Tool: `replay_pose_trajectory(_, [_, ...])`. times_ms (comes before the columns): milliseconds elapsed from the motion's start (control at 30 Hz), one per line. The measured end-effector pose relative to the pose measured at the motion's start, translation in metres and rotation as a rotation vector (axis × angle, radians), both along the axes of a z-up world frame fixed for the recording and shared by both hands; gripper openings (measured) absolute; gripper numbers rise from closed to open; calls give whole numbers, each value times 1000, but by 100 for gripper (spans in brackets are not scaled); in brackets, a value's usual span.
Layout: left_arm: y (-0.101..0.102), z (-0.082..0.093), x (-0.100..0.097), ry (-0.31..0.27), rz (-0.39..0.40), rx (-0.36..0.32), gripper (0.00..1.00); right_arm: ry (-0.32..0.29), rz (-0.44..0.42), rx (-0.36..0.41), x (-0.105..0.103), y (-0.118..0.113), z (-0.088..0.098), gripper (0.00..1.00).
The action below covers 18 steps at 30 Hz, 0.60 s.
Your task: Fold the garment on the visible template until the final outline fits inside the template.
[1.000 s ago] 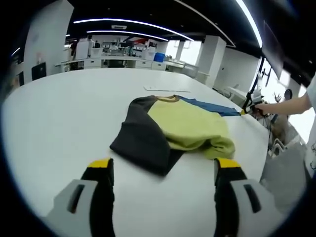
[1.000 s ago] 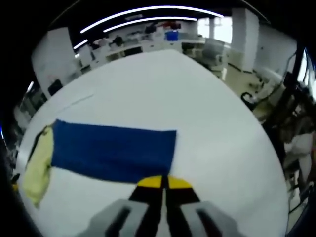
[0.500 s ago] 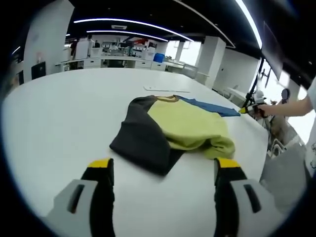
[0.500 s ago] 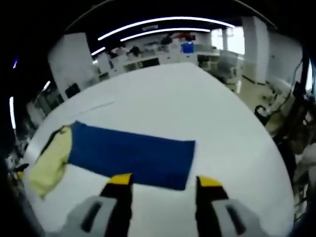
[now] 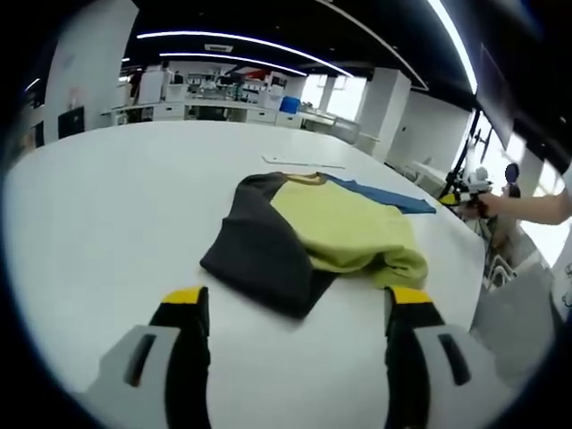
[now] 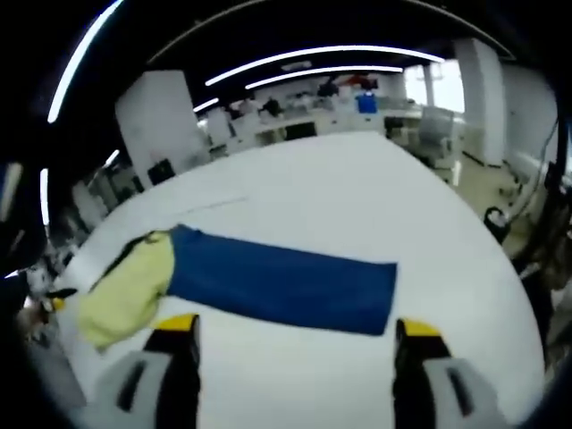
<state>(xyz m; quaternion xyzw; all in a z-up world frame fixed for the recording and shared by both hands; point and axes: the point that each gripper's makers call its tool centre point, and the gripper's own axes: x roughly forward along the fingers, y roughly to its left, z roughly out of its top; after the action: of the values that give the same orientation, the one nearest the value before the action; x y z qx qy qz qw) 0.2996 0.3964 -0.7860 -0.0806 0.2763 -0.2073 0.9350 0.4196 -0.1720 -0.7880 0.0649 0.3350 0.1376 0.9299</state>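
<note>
Lying rumpled at centre frame on the white worktop [image 5: 98, 206], the garment [image 5: 313, 237] shows a yellow-green body, charcoal sleeve and flat blue sleeve [image 6: 281, 284], both tools [image 5: 290, 299] [image 6: 295, 332] gaping empty.

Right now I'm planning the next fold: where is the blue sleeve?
In the right gripper view the blue sleeve lies flat on the white table, stretched rightward from the yellow body, just ahead of the open right gripper.

Bright, even overhead strip lighting.
Right gripper view motion-blurred; fisheye bending at edges; window glare far right.
</note>
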Motion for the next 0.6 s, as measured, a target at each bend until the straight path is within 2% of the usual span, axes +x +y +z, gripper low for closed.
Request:
replay_pose_trajectory(100, [3,-1,2,2,4,-5,76,-3,9,8,-5,1,3,93])
replay_pose_trajectory(167, [3,-3,2,4,2,-3,75,-5,17,21,-12,10,7,96])
replay_pose_trajectory(233, [5,-4,3,9,5,-9,75,-9,37,43,-11,17,8,99])
replay_pose_trajectory(400, [6,-9,2,30,12,-14,74,-15,63,41,-21,19,16,99])
replay_pose_trajectory(600, [15,-16,4,81,81,-75,64,-33,83,60,-31,28,25,99])
